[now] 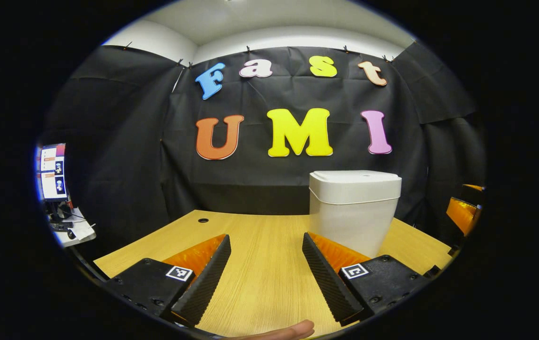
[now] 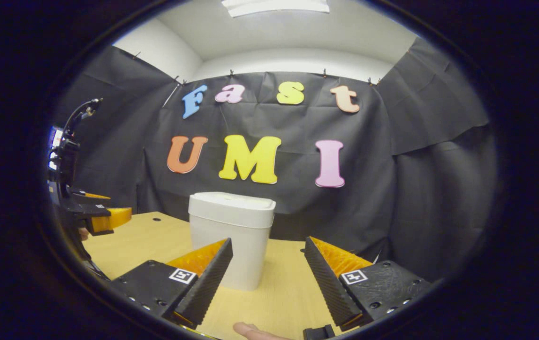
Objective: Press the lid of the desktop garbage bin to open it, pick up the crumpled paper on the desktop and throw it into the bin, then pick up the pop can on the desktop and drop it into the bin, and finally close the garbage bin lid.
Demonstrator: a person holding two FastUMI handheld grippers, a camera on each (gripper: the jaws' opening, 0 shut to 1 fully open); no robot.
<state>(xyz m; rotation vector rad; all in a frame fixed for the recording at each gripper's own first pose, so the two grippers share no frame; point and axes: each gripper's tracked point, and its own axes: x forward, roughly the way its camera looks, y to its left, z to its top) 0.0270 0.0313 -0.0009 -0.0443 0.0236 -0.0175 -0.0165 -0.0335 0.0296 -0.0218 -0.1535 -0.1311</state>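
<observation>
Black cloth drapes the booth behind your wooden bench. On it stands the white garbage bin, its lid down and flat. Your left hand-held gripper hovers over bare wood with its 2 fingers spread apart, the bin just beyond its right finger. Your right hand-held gripper is likewise spread apart and holds nothing; in the right gripper view the bin sits ahead, partly behind the left finger, and the other gripper shows at the far left edge above the bench. A fingertip shows at the bottom edge.
</observation>
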